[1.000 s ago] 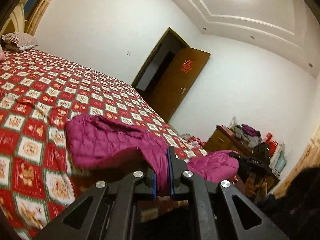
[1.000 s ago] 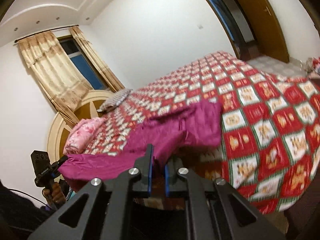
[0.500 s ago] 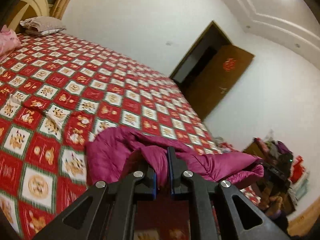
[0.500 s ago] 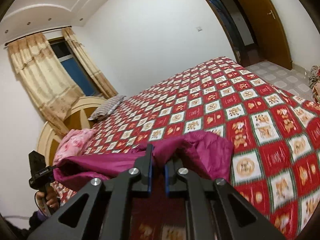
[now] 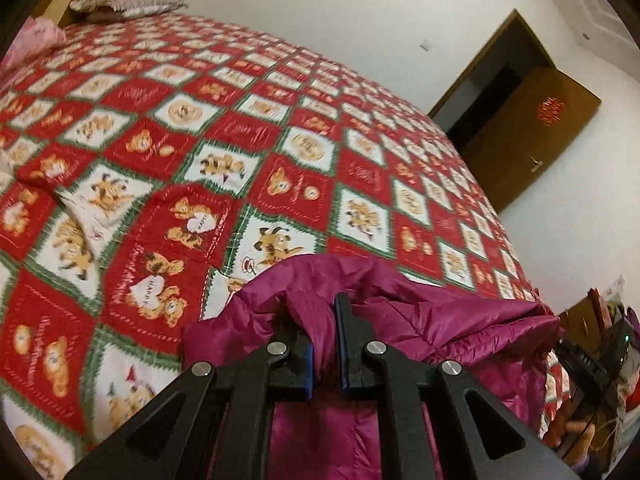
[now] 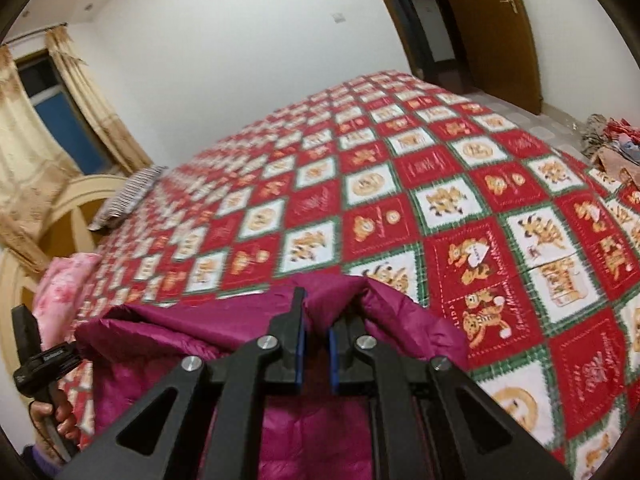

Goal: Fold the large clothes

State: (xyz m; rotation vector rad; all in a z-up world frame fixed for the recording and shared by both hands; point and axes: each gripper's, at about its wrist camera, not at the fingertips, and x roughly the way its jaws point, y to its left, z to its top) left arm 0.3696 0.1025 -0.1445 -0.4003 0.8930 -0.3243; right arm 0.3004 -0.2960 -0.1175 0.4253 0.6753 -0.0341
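Observation:
A magenta quilted down jacket [image 5: 440, 320] is held up over the near edge of the bed. My left gripper [image 5: 325, 312] is shut on a bunched fold at one end of its top edge. My right gripper [image 6: 316, 312] is shut on the jacket [image 6: 160, 340] at the other end. The fabric stretches between the two grippers and hangs down below them, out of view. The hand with the left gripper handle [image 6: 44, 364] shows at the far left of the right wrist view.
The bed carries a red, white and green bear-print quilt [image 5: 240, 140]. A striped pillow [image 6: 128, 196] and a pink cover [image 6: 64, 284] lie at the headboard. A brown door [image 5: 532, 132] stands open. A cluttered cabinet [image 5: 600, 320] stands at the right.
Both grippers have carried the jacket up off the quilt and towards the near edge of the bed. The views have tilted down onto the bed.

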